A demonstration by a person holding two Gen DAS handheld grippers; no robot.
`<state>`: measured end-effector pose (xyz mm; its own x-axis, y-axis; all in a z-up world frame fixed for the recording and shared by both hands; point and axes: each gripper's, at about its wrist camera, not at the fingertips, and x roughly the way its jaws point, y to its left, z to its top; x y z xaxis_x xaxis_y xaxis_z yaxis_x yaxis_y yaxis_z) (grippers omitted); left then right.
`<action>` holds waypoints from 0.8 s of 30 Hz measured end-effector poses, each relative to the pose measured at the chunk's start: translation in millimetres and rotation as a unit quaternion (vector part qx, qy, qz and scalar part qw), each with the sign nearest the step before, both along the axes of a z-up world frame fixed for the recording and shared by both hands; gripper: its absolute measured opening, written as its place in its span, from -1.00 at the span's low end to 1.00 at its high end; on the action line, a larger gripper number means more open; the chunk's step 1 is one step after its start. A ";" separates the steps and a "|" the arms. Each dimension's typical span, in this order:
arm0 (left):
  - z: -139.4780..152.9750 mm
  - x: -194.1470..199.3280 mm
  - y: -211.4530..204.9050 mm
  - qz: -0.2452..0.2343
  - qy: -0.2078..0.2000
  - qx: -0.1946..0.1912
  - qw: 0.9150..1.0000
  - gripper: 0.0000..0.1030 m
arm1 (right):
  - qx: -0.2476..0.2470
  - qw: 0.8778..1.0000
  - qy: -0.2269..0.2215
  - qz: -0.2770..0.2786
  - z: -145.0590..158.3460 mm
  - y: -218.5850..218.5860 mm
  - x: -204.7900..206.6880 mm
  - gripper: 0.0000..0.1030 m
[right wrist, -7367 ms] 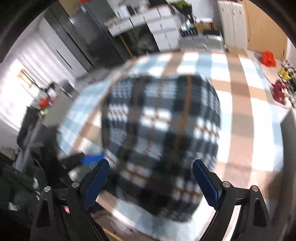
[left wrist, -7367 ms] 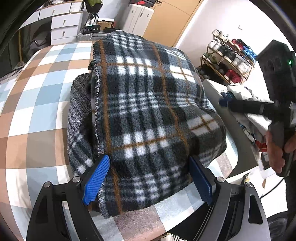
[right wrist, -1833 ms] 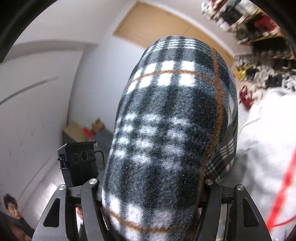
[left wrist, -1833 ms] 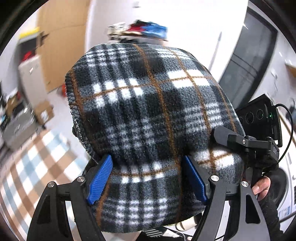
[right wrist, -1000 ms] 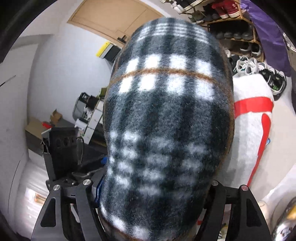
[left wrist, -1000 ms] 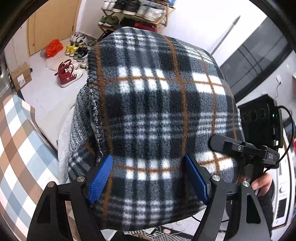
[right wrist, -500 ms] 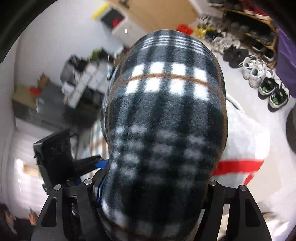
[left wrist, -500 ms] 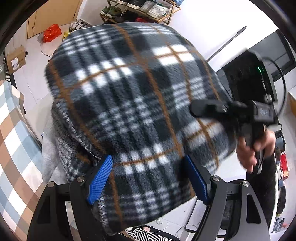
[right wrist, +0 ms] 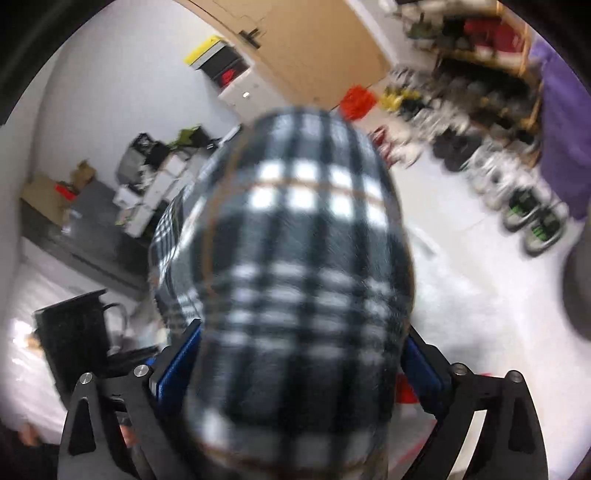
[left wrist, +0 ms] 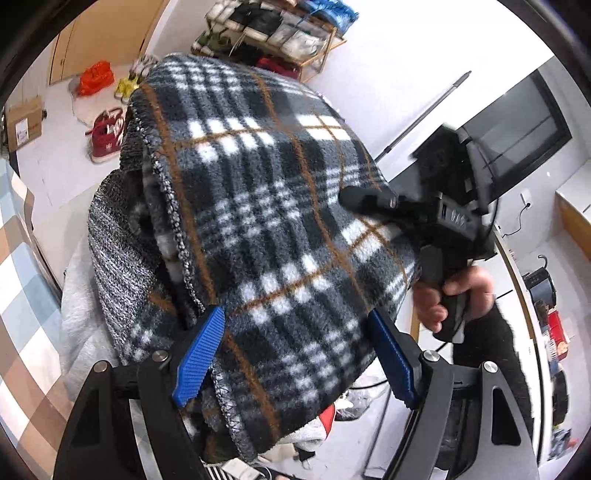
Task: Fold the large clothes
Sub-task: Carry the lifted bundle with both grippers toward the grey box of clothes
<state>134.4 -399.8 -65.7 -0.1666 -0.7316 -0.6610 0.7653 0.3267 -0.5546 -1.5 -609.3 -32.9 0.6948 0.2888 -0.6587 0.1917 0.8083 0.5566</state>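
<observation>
Nearest, my left tool: both blue pads press into the folded plaid fleece, one on each side, so it grips the bundle. The fleece fills most of that view and hides what lies straight ahead. A grey knit layer shows along its left edge, tucked into the fold; how far in it runs I cannot see. Pale grey cloth lies under the bundle's left side, mostly covered.

My right tool: jaws opening. The fleece sits between them, but it bulges over both pads and the view is blurred, so I cannot tell whether the pads still press it. From the left view, one black finger of that tool lies across the top of the fleece at the right; my right hand wraps the handle just beyond the bundle's right edge, sleeve cut off below.

At the near left, a strip of checked blue, brown and white bedding, cut by the frame.

Farther: red shoes on the white floor, an orange bag, then a shoe rack against the far wall, its lower shelves hidden behind the fleece.
</observation>
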 end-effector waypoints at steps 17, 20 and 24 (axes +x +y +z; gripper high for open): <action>-18.6 -32.4 2.4 0.029 0.010 -0.020 0.999 0.55 | -0.047 0.998 0.014 -0.043 9.3 18.1 11.3 0.88; -16.3 -15.3 23.3 0.042 0.052 -0.036 0.997 0.56 | -0.039 0.998 0.014 -0.049 29.9 17.0 -13.1 0.88; -18.7 -5.1 39.7 0.055 0.080 -0.052 0.994 0.56 | -0.134 0.987 -0.006 -0.091 86.8 30.5 -41.8 0.91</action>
<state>129.3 -360.1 -84.4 -0.1789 -0.8141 -0.5525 0.6275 0.3381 -0.7014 -43.3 -578.8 53.9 0.7274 -0.0251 -0.6858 0.3415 0.8801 0.3300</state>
